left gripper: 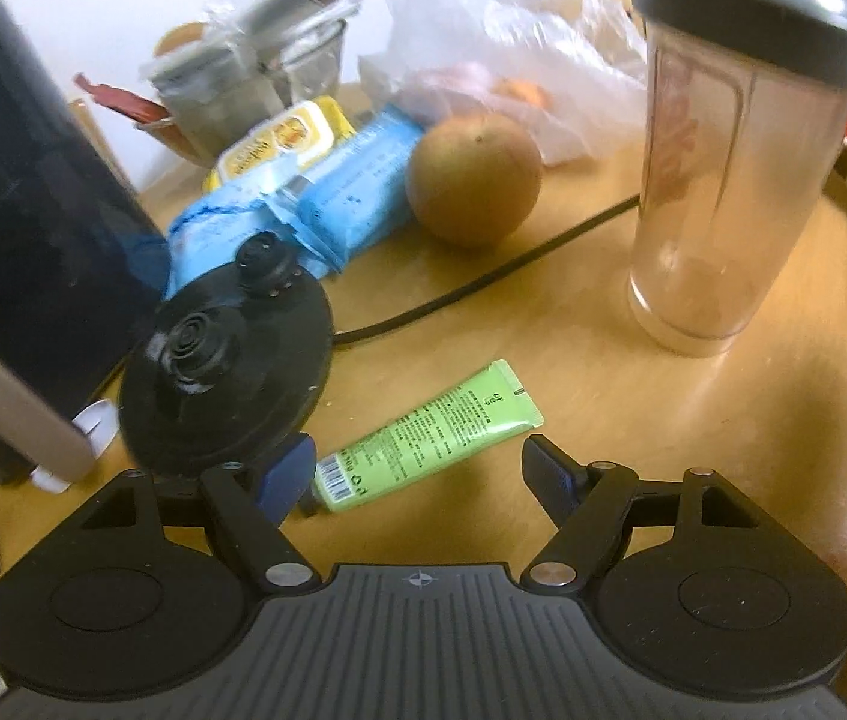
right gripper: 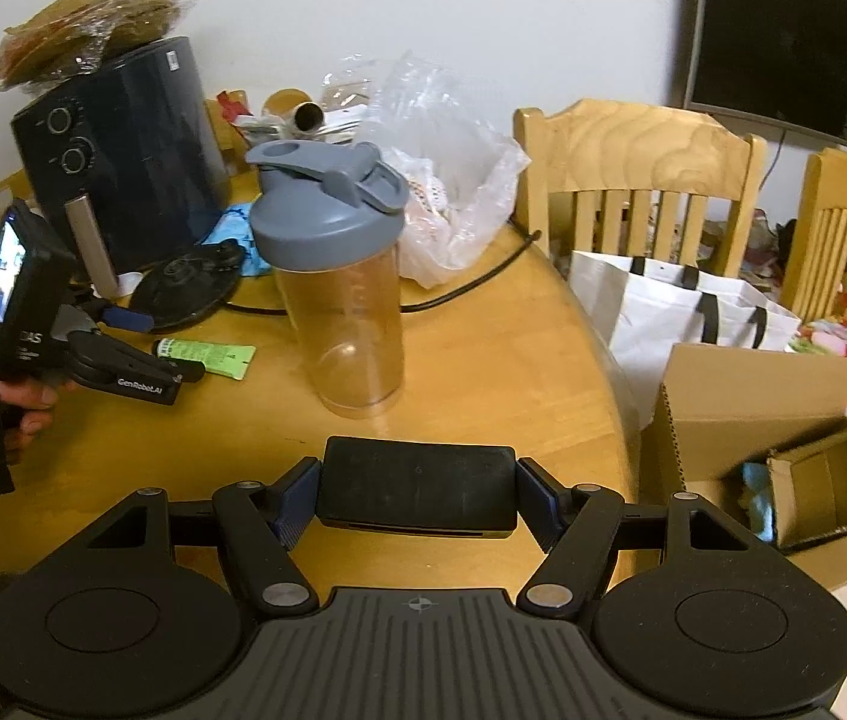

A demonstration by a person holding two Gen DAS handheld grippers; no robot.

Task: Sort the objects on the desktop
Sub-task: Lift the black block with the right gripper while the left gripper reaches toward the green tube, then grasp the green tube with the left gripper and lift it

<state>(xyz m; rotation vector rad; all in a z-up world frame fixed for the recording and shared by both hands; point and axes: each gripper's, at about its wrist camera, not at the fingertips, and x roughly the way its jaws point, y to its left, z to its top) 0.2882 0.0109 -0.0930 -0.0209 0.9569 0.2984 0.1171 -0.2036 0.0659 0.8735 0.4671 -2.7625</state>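
A green tube [left gripper: 426,438] lies on the wooden table [left gripper: 633,420], its cap end between the fingers of my open left gripper [left gripper: 417,477]. The tube also shows in the right wrist view [right gripper: 207,356], just ahead of the left gripper [right gripper: 183,369]. My right gripper [right gripper: 417,501] is shut on a flat black case [right gripper: 417,495] and holds it above the table's near edge. A clear shaker bottle [right gripper: 333,282] with a grey lid stands upright ahead of it, and shows in the left wrist view [left gripper: 729,180].
A black round kettle base [left gripper: 225,372] with its cord [left gripper: 483,282], a black air fryer [right gripper: 123,150], an orange fruit [left gripper: 474,177], blue packets [left gripper: 303,210] and a plastic bag [right gripper: 453,180] crowd the table's back. Chairs [right gripper: 633,180], a white bag [right gripper: 681,306] and cardboard boxes [right gripper: 771,420] stand right.
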